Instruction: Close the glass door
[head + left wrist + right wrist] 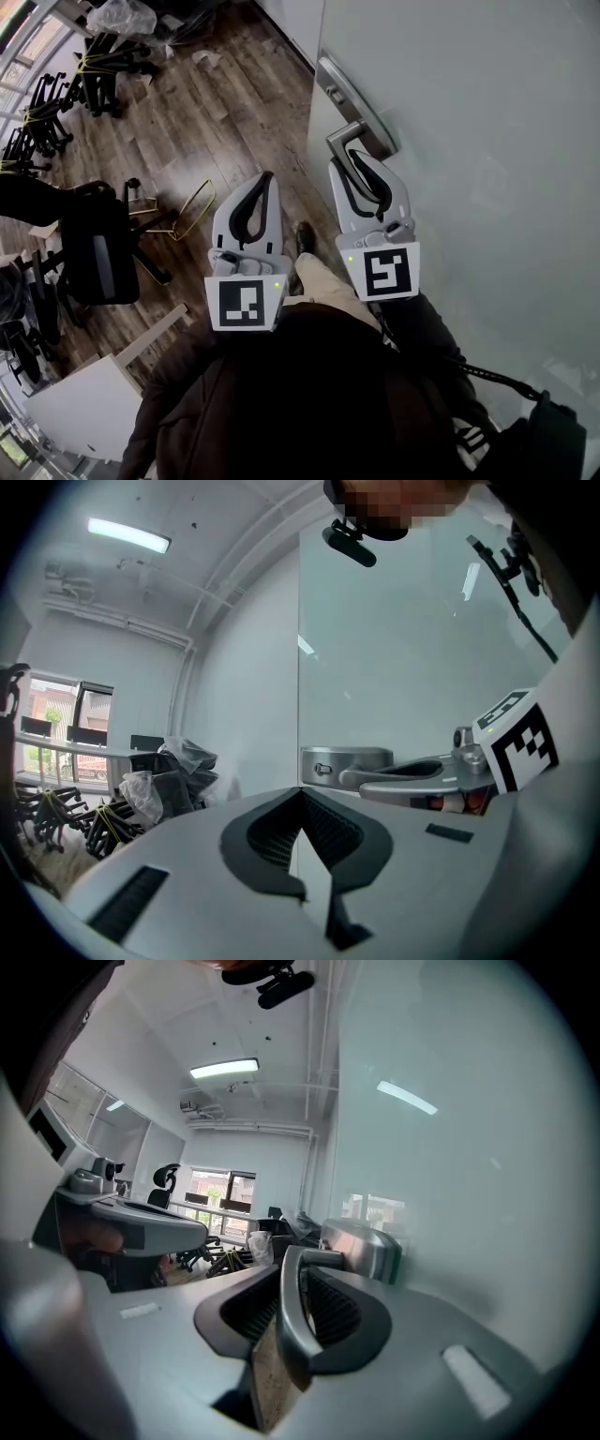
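Observation:
The frosted glass door (487, 169) fills the right of the head view, with a metal lock plate (352, 94) and a lever handle (345, 137) on its edge. My right gripper (361, 161) is shut on the lever handle (289, 1321), which runs between its jaws; the lock plate (364, 1247) shows just beyond. My left gripper (263, 178) hangs to the left of the door, shut, with nothing in it. In the left gripper view my left gripper (302, 795) points at the door edge, with the lock plate (343, 759) and the right gripper (511, 747) to its right.
Wooden floor (216, 103) stretches to the left. Black office chairs (94, 248) stand at the left, more are stacked at the far left (98, 70). A yellow wire frame (192, 211) lies on the floor. A white table (80, 412) is at the lower left. The person's shoe (305, 236) is near the door.

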A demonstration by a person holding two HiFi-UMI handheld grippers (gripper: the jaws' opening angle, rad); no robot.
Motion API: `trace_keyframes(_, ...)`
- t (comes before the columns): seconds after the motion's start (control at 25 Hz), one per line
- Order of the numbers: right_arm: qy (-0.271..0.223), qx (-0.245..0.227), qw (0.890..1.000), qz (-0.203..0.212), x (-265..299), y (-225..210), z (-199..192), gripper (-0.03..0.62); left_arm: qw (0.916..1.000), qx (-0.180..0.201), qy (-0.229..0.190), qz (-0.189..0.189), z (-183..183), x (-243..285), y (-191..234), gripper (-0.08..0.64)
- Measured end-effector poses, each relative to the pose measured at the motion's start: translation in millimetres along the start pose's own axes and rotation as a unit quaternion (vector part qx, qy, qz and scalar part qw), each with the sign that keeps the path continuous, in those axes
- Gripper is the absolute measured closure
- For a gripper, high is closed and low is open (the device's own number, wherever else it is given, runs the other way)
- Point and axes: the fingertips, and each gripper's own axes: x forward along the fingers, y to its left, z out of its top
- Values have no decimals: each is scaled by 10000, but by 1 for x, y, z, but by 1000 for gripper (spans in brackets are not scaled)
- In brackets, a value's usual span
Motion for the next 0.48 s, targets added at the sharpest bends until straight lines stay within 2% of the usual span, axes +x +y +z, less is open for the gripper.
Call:
trace_keyframes(0.16, 147, 0, 9996, 245, 2, 3, -6, 526, 10000, -36, 2, 24, -5, 0, 4, 563)
trace_keyframes(0.48, 202, 222, 9988, 377, 2, 9, -4, 529, 10000, -41, -74, 10, 2, -6, 2, 563)
